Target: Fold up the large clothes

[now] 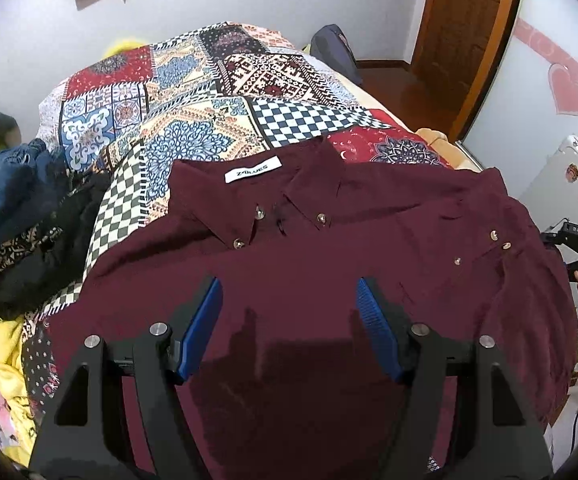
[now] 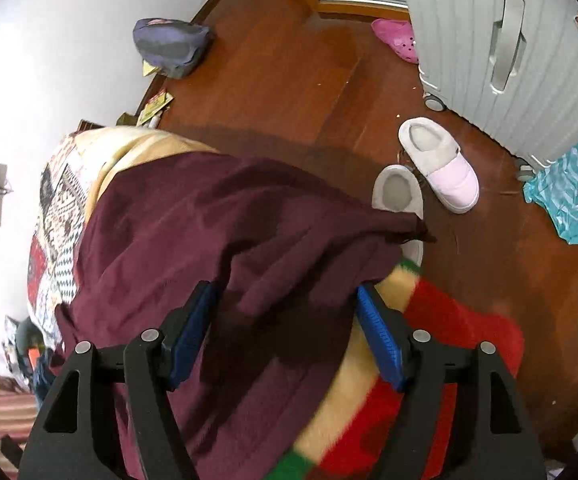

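A large maroon button-up shirt (image 1: 329, 248) lies spread on the bed, collar and white label towards the far side. My left gripper (image 1: 289, 292) is open just above the shirt's front, below the collar, holding nothing. In the right wrist view the same shirt (image 2: 209, 232) drapes over the bed's edge towards the floor. My right gripper (image 2: 287, 296) is open above that hanging part, with cloth between its blue pads (image 2: 377, 328) but not pinched.
A patchwork bedspread (image 1: 193, 92) covers the bed. A pile of dark clothes and jeans (image 1: 13, 216) lies at the left. A striped fleece blanket (image 2: 429, 360) hangs at the bed's edge. Slippers (image 2: 445, 168), a white suitcase (image 2: 509, 52) and a teal cloth (image 2: 573, 196) are on the wooden floor.
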{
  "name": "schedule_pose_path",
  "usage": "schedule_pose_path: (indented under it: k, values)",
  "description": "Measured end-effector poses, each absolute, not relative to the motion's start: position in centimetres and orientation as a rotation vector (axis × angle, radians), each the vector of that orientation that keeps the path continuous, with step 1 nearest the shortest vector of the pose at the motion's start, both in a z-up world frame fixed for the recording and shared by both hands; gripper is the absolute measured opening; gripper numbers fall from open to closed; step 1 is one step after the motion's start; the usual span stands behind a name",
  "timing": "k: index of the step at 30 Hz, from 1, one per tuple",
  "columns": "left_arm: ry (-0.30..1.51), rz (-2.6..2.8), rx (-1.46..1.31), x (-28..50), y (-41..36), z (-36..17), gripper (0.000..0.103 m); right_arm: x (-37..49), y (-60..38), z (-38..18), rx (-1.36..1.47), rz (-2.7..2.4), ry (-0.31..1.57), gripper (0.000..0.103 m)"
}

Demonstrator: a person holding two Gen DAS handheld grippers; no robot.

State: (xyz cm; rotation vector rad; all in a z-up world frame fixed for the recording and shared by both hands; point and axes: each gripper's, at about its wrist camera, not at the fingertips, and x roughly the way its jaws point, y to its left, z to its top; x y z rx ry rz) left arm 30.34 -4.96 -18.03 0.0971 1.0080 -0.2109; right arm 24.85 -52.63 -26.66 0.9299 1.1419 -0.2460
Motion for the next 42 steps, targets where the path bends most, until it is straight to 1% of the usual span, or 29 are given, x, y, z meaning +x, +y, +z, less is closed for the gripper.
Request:
schedule_pose_path:
  k: [3,4,6,8,9,10,11,15,18,20,24,27,30,38,39,40,42]
  values:
    - [1.021,-0.21,0.085,30.3,-4.7,-18.4,0.068,25.3,-52.9,-27.0,0.928,-0.272,1.137,0.071]
    - [1.023,-0.209,0.086,30.2,-4.7,-18.5,0.068,25.5,-52.9,-27.0,0.922,-0.284,1.132,0.069]
    - [1.023,-0.206,0.093,30.0,-4.7,-18.7,0.068,25.6,-52.8,-26.8,0.894,-0.311,1.12,0.061]
    - [1.021,-0.207,0.097,29.8,-4.7,-18.7,0.068,25.5,-52.3,-26.1,0.846,-0.337,1.114,0.031]
    - [1.017,-0.207,0.099,29.6,-4.6,-18.6,0.068,25.6,-52.2,-25.8,0.835,-0.336,1.109,0.026]
    - [1.014,-0.207,0.101,29.5,-4.6,-18.5,0.068,25.4,-51.9,-25.1,0.825,-0.328,1.095,0.017]
    - [1.01,-0.205,0.105,29.4,-4.5,-18.4,0.068,25.5,-51.6,-24.5,0.81,-0.329,1.086,0.014]
    - [0.992,-0.2,0.114,29.0,-4.2,-17.8,0.068,25.3,-50.5,-20.7,0.714,-0.325,1.011,0.012]
    - [0.975,-0.199,0.107,28.5,-3.8,-17.3,0.068,25.0,-48.9,-16.4,0.645,-0.277,0.923,0.011]
    - [0.966,-0.199,0.098,28.1,-3.5,-16.9,0.068,24.8,-47.0,-13.0,0.583,-0.223,0.852,0.011]
    - [0.944,-0.199,0.087,27.4,-3.0,-16.1,0.068,24.6,-42.8,-8.2,0.497,-0.099,0.746,0.011]
    - [0.926,-0.202,0.085,26.6,-2.6,-15.5,0.068,24.6,-38.8,-6.4,0.428,-0.007,0.712,0.011]
    - [0.909,-0.2,0.094,25.7,-2.3,-15.1,0.068,24.9,-35.2,-6.7,0.383,0.06,0.732,0.011]
    - [0.899,-0.216,0.103,23.7,-1.9,-15.1,0.068,26.7,-29.2,-14.3,0.389,0.165,0.96,0.011]
    - [0.899,-0.216,0.106,23.5,-1.8,-15.2,0.068,27.0,-28.4,-15.7,0.37,0.171,1.006,0.012]
    - [0.902,-0.215,0.11,23.3,-1.8,-15.3,0.068,27.2,-27.6,-16.6,0.353,0.171,1.036,0.015]
    - [0.907,-0.215,0.111,23.1,-1.8,-15.6,0.068,27.0,-27.3,-17.8,0.335,0.16,1.074,0.016]
